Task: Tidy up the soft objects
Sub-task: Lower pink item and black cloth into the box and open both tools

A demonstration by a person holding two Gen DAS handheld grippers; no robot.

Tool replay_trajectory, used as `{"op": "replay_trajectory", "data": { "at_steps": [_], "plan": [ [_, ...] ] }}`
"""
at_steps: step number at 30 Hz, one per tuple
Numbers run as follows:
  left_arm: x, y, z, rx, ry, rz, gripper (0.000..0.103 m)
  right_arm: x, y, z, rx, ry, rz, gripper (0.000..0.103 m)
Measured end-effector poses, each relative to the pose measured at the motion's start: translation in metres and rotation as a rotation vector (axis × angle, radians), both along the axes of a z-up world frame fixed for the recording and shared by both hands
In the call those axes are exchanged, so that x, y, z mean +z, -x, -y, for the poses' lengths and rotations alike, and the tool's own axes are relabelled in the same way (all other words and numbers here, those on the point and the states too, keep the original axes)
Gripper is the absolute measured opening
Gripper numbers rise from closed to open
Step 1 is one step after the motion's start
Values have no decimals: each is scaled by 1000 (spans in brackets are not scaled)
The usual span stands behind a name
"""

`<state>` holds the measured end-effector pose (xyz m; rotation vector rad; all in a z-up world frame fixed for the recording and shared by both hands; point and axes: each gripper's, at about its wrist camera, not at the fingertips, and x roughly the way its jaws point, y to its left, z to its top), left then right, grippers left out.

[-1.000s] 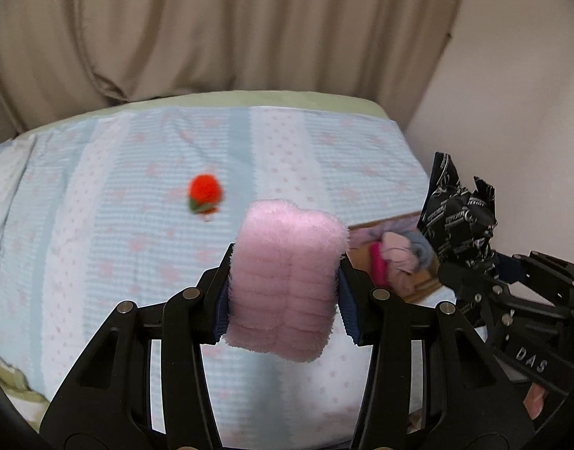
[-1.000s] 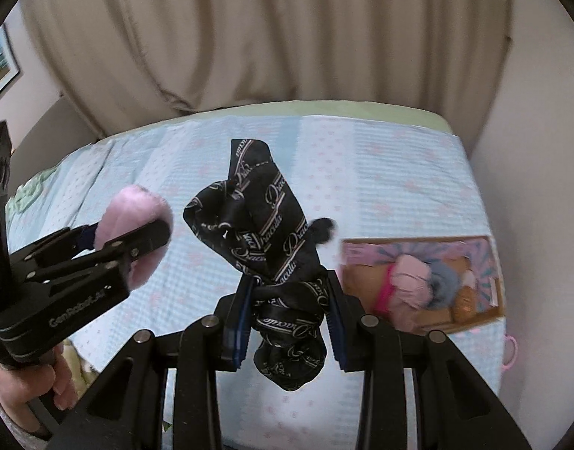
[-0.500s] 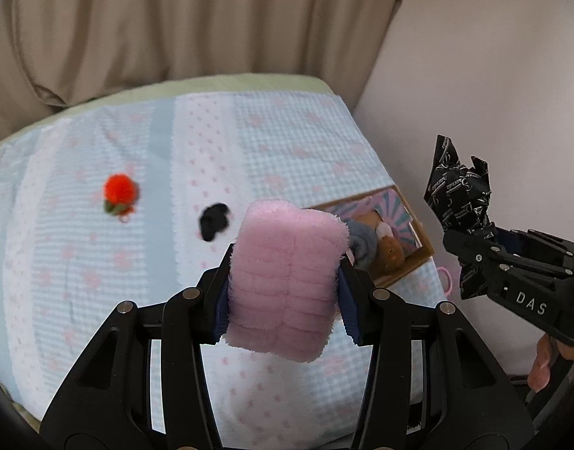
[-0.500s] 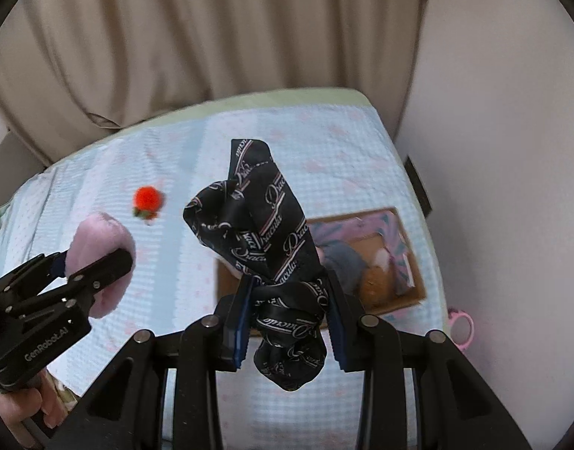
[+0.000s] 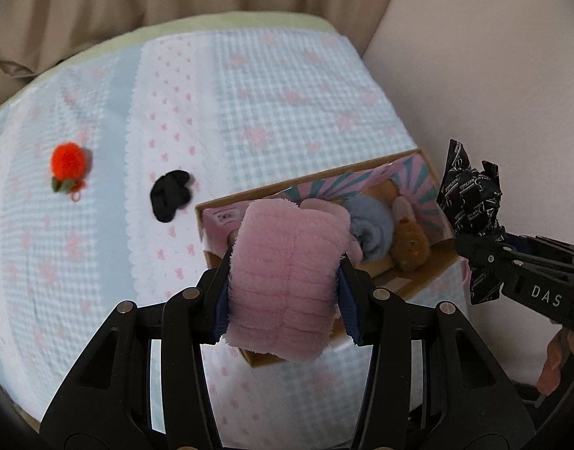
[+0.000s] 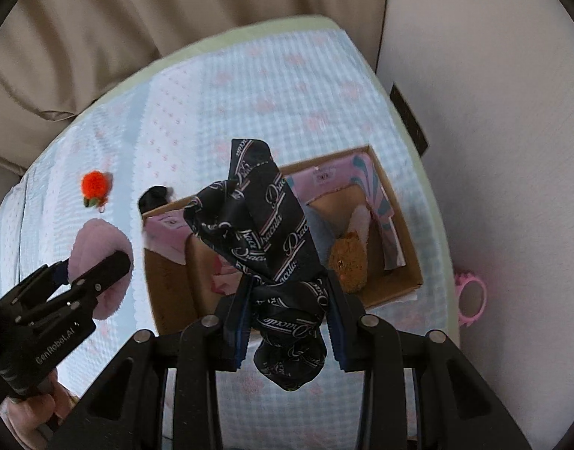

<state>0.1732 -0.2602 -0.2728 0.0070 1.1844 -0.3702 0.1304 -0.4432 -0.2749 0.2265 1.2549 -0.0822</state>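
Observation:
My left gripper [image 5: 285, 300] is shut on a fluffy pink cloth [image 5: 287, 281] and holds it above the near left end of a cardboard box [image 5: 227, 208]. The box holds a blue rolled cloth [image 5: 375, 225] and a brown plush toy [image 5: 410, 243]. My right gripper [image 6: 288, 322] is shut on a black printed scarf [image 6: 264, 225], held above the box [image 6: 410, 266]. The left gripper and pink cloth [image 6: 99, 262] show at the left in the right wrist view. The right gripper with the scarf [image 5: 470, 195] shows at the right in the left wrist view.
A red pom-pom toy [image 5: 67, 163] and a small black cloth [image 5: 170, 195] lie on the light blue patterned bedspread [image 5: 268, 93] left of the box. A pink ring [image 6: 472, 296] lies by the wall at the right. Beige curtains hang behind the bed.
Both grippers have moved to the right and lower towards the box, each still holding its cloth. The box now lies directly under them and looks larger.

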Motion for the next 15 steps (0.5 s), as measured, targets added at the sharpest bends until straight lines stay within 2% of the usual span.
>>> {"op": "replay_trajectory", "data": {
  "at_steps": [8,13,15],
  "plan": [
    [-51,-32,25,-27,-68,-83,43,-50,-37,19,-36,-41,-125,32],
    [-66,-38,35,-44,-81,-114,44,-68,-44,26,-50,-44,-183,32],
    [-68,-40,41,-59,-86,-113,52,-75,-46,29,-51,-55,-205,32]
  ]
}}
